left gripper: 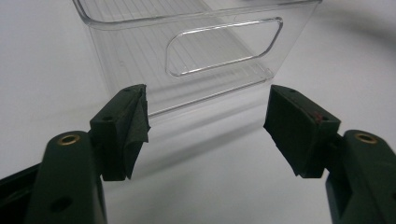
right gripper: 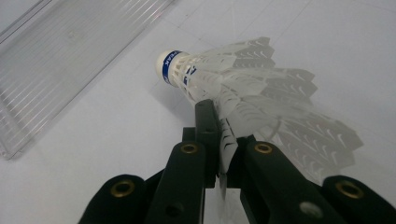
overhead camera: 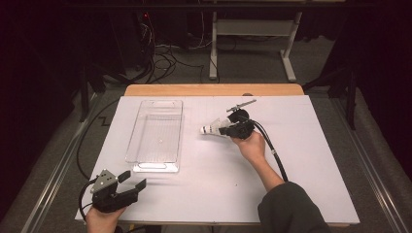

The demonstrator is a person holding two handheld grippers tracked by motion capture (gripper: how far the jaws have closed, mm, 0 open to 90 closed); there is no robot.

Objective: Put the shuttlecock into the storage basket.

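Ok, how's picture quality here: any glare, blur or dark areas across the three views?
High view: white table evenly lit, surroundings nearly black, clear bin faint. Left gripper view: left gripper jaws soft up close, bin edges catch highlights. Right gripper view: shuttlecock cork sharp, feathers go soft towards the lower right; right gripper jaws dark.

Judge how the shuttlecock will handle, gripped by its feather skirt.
The shuttlecock probably weighs almost nothing. Its thin white feathers look fragile and may bend where the right tongs pinch them. Its round cork end could let it roll in an arc if dropped.
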